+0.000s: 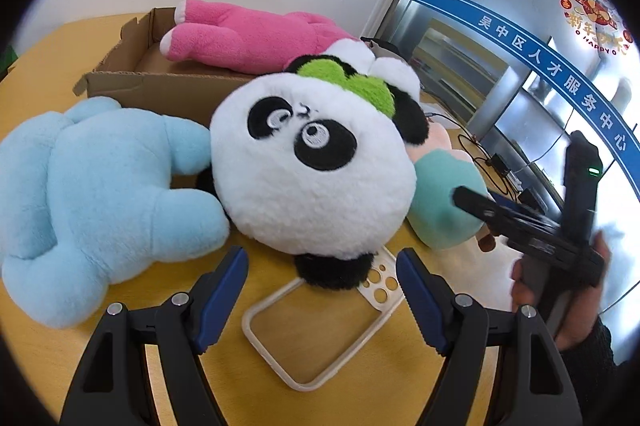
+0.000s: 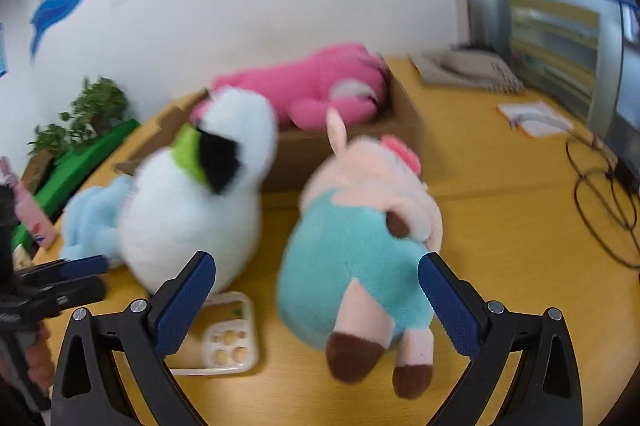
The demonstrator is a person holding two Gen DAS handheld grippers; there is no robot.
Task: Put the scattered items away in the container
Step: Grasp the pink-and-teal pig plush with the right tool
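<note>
A panda plush [image 1: 312,170] lies on the yellow table [image 1: 48,358], just ahead of my left gripper [image 1: 320,290], which is open with nothing between its pads. A white phone case [image 1: 320,326] lies under that gripper. A light blue plush [image 1: 92,194] lies left of the panda. A pink plush [image 1: 248,34] rests in the cardboard box [image 1: 160,86] behind. In the blurred right wrist view, a teal-and-pink pig plush [image 2: 360,246] sits between the wide jaws of my right gripper [image 2: 316,306]. The left pad stands clear of it, so the gripper is open.
Black cables [image 2: 600,202] and a notebook [image 2: 536,118] lie at the table's right, near a glass partition [image 1: 520,46]. Potted plants [image 2: 92,110] and a green board [image 2: 84,162] stand at the left edge. A hand [image 1: 560,286] holds the right gripper.
</note>
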